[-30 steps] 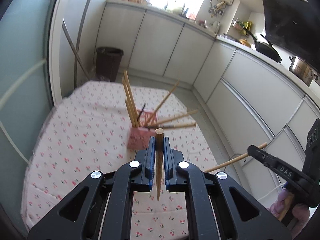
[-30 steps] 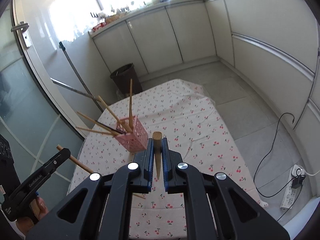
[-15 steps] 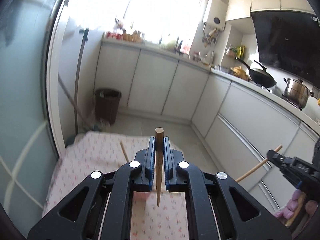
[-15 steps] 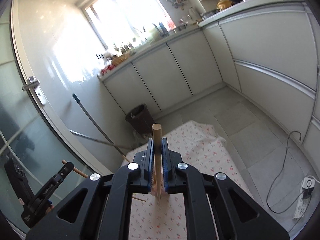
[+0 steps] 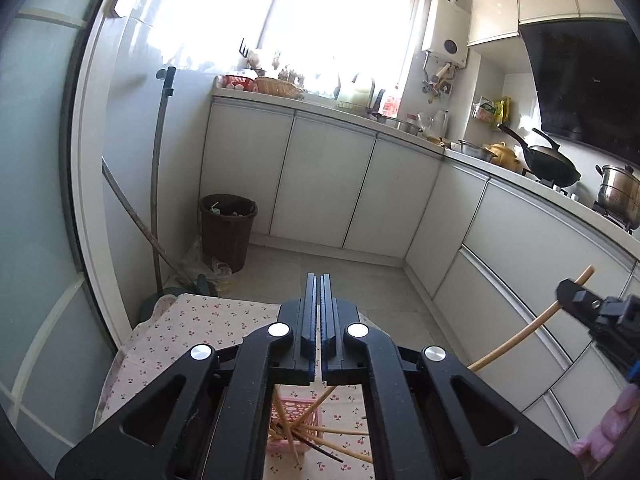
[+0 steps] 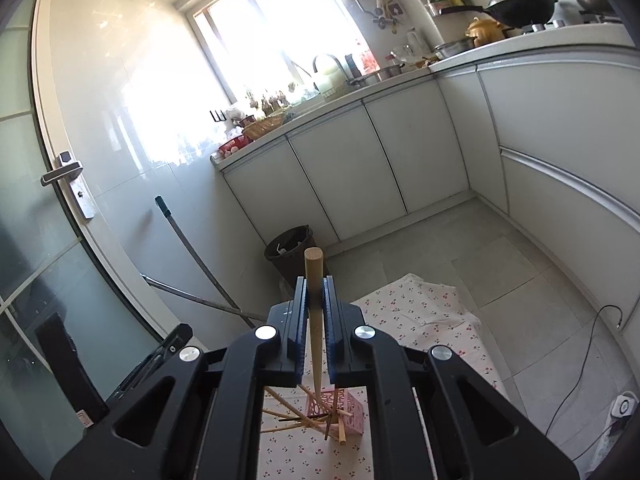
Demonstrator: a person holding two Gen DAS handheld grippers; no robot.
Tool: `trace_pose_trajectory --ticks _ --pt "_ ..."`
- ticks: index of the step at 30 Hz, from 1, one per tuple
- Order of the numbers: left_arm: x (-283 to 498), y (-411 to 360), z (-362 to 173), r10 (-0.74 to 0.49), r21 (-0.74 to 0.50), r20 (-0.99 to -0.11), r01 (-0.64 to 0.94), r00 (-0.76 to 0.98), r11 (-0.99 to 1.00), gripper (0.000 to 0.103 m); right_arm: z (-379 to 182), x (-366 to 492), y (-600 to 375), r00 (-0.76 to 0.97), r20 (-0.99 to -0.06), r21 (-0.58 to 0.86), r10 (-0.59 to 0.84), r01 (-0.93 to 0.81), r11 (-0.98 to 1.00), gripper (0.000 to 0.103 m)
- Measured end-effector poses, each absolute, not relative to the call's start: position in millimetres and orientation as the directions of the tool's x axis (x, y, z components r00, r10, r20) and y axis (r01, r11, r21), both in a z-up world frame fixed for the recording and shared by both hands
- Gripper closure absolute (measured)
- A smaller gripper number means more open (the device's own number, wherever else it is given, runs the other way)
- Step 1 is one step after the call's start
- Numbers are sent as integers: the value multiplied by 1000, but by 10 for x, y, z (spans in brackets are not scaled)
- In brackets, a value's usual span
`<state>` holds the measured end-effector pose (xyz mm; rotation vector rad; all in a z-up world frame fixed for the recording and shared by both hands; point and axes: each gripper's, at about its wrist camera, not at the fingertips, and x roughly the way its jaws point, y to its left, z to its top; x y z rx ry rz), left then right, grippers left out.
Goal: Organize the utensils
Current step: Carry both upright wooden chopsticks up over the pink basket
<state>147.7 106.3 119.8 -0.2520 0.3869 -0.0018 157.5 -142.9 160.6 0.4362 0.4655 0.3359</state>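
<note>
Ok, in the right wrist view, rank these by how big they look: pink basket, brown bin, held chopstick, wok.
1. held chopstick, nearest the camera, so inflated
2. brown bin
3. wok and pink basket look alike, and the basket is partly hidden

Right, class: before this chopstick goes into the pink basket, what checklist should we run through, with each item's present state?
1. Right tongs gripping the round wooden chopstick: ok.
2. Chopstick's thin tip pointing down toward the pink perforated plastic basket: ok.
3. Left tongs shut and empty: ok.
4. Basket upright on the cherry-print tablecloth: cannot tell.
5. Right tongs low enough over the basket to release: not ok, they look well above it.
6. Free room among the chopsticks already in the basket: cannot tell.
</note>
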Motion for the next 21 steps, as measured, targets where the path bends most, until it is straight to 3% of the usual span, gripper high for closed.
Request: trace_pose_trajectory --ticks 7,9,11,13,17,19,21 --pt "1187 1348 1409 -51 -317 -314 -53 948 947 101 1483 1709 -1316 823 -379 481 422 -214 850 95" --pt "1070 1569 1396 -28 -367 -317 -95 948 925 89 1496 1672 -1300 825 -369 484 428 -222 846 95" --pt "1001 1851 1271 13 -429 -355 -175 935 886 53 1518 1616 -1313 827 -353 495 438 -232 837 95" --pt "1055 2118 1100 28 -479 -416 -245 909 843 40 1531 1554 -1343 829 -338 508 446 -239 828 95" --pt "1473 2633 364 -58 -521 -652 -391 756 759 40 1474 1401 -1442 826 -325 541 461 -238 807 95" --pt "1763 2726 -101 -70 -425 -781 -446 620 788 40 1411 1339 -1488 827 -333 545 454 -224 808 95" --pt "1920 2796 -474 -82 -388 -841 -491 535 780 40 1349 1292 -1554 826 -339 552 451 -213 806 95"
